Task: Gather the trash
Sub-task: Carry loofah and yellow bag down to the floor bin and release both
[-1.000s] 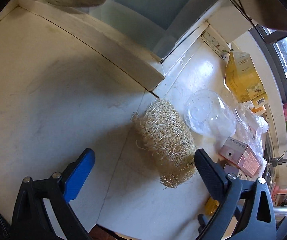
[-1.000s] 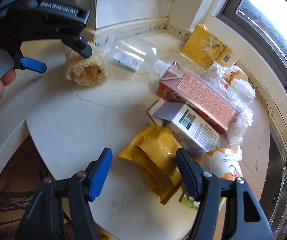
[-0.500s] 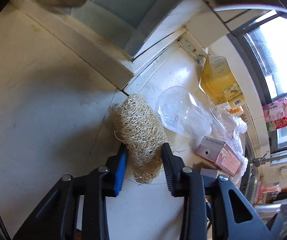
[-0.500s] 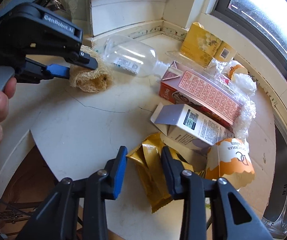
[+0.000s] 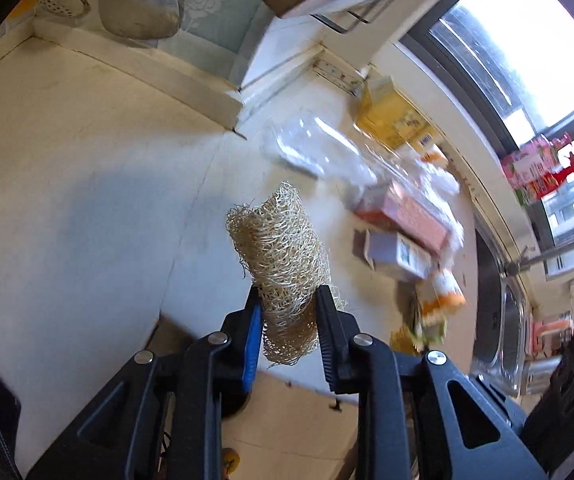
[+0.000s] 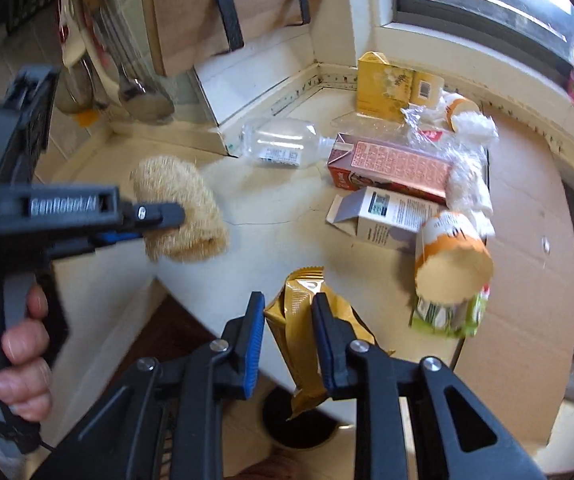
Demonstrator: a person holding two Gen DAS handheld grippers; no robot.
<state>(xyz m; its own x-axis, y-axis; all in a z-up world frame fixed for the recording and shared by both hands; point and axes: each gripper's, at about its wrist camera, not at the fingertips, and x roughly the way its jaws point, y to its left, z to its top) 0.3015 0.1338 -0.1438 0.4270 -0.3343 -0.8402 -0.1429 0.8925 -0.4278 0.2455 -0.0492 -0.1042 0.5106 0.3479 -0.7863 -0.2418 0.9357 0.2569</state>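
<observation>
Both tongs have just been closing: the left gripper [image 5: 289, 300] is clamped on a loofah [image 5: 283, 256], long axis along its fingers above the counter [image 5: 67, 184]; the right gripper [image 6: 287, 308] pinches a crumpled yellow wrapper [image 6: 307, 336], hanging lengthwise past the counter's edge.

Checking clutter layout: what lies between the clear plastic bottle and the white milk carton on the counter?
The pink-red carton lies between the clear bottle and the white carton, on its side; clearest in the right wrist view.

Home kitchen — steel sink [image 5: 499, 320], faucet [image 5: 567, 250], hanging ladles [image 6: 143, 100], stone counter [image 5: 67, 180]
</observation>
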